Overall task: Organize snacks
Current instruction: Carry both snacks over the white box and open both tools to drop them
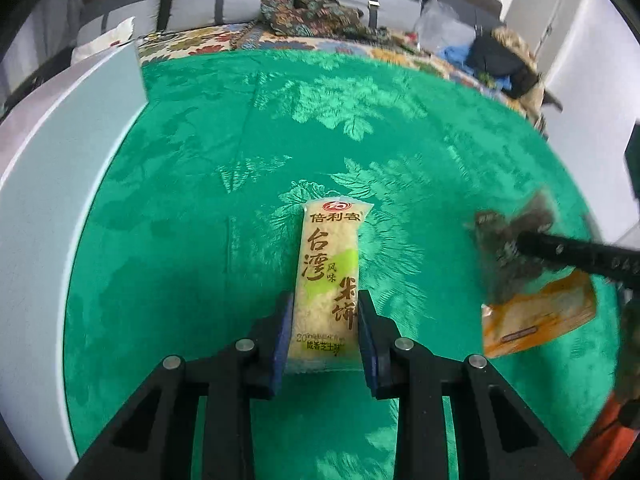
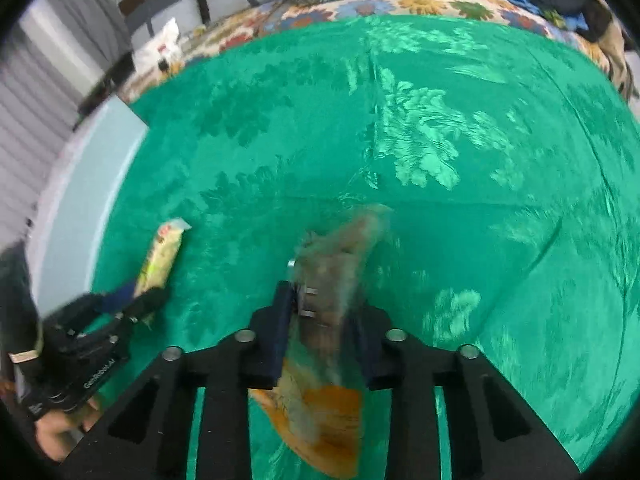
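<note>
We observe the left gripper (image 1: 325, 332) clamped on a pale yellow rice cracker packet (image 1: 328, 280), its two blue pads pressing the packet's long sides near the lower end. The packet extends forward between the fingers, printed face up, over the green patterned tablecloth (image 1: 200, 200); we cannot tell whether its far end touches the cloth. In the right wrist view, we see the right gripper (image 2: 324, 332) closed on an orange and brown snack bag (image 2: 340, 300), which is heavily blurred; the bag runs from beyond the fingertips back below the jaws, with its orange end nearest the camera. The same bag appears at the right of the left wrist view, held on a black finger and well apart from the rice cracker packet. In the right wrist view, the left gripper and its packet sit at the lower left, with part of a hand (image 2: 60, 432) visible beneath it. A pale blue-grey box (image 1: 60, 168) stands along the left edge of the cloth. A flowered fabric (image 1: 200, 38) lies beyond the cloth's far edge.
</note>
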Demonstrator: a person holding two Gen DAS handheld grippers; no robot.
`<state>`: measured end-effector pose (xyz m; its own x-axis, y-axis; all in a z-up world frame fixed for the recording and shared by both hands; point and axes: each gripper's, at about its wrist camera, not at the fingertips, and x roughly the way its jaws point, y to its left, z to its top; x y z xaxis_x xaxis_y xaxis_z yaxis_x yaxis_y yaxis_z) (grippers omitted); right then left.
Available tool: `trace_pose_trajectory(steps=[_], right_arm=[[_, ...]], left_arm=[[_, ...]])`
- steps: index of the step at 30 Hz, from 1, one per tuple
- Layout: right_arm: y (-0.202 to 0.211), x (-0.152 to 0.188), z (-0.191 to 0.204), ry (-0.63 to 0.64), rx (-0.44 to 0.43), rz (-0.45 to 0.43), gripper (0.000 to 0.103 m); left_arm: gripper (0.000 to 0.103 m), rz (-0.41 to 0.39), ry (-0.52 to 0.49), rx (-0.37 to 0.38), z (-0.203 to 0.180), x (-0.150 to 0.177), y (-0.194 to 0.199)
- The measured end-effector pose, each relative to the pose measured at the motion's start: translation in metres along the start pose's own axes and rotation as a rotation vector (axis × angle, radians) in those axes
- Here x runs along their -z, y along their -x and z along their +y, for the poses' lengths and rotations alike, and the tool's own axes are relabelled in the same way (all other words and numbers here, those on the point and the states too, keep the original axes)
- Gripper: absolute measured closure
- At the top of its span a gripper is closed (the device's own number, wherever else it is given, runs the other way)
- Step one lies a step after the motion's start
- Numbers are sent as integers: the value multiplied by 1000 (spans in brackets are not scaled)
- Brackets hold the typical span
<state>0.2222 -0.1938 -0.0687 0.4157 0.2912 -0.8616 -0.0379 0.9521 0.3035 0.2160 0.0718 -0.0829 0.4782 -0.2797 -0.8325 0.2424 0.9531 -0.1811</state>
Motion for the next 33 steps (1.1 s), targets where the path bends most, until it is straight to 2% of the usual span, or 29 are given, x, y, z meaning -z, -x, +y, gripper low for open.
trace_pose_trajectory(steps=[6, 12, 16, 19, 21, 22, 26, 28, 30, 31, 32, 33], right_arm=[[7, 16, -3, -2, -20, 7, 81], [28, 20, -3, -95, -206, -36, 82], [49, 13, 20, -146, -362, -53, 82], [69, -1, 75, -85, -487, -76, 82], [77, -10, 130, 4, -552, -80, 82], [79, -15, 169, 66, -587, -75, 82], [68, -16, 280, 242, -649, -31, 82], [54, -12, 325, 298, -659, -2, 81], [35, -4, 368, 349, -652, 29, 75], [22, 1, 388, 379, -626, 58, 62], [8, 8, 405, 422, -588, 97, 32], [2, 13, 413, 449, -554, 115, 27]], left_arm=[[73, -29, 56, 30, 8, 14, 35], [73, -115, 145, 90, 24, 11, 87], [73, -199, 208, 98, 59, 7, 146], [73, -241, 248, 26, 105, 9, 188], [73, -249, 290, -45, 143, 13, 210], [73, -251, 305, -79, 158, 16, 218], [73, -226, 376, -244, 230, 35, 235], [73, -210, 395, -316, 251, 44, 235], [62, -186, 410, -383, 268, 55, 230], [45, -177, 416, -403, 272, 58, 226], [27, -178, 421, -415, 273, 62, 226], [17, -186, 426, -431, 272, 67, 226]])
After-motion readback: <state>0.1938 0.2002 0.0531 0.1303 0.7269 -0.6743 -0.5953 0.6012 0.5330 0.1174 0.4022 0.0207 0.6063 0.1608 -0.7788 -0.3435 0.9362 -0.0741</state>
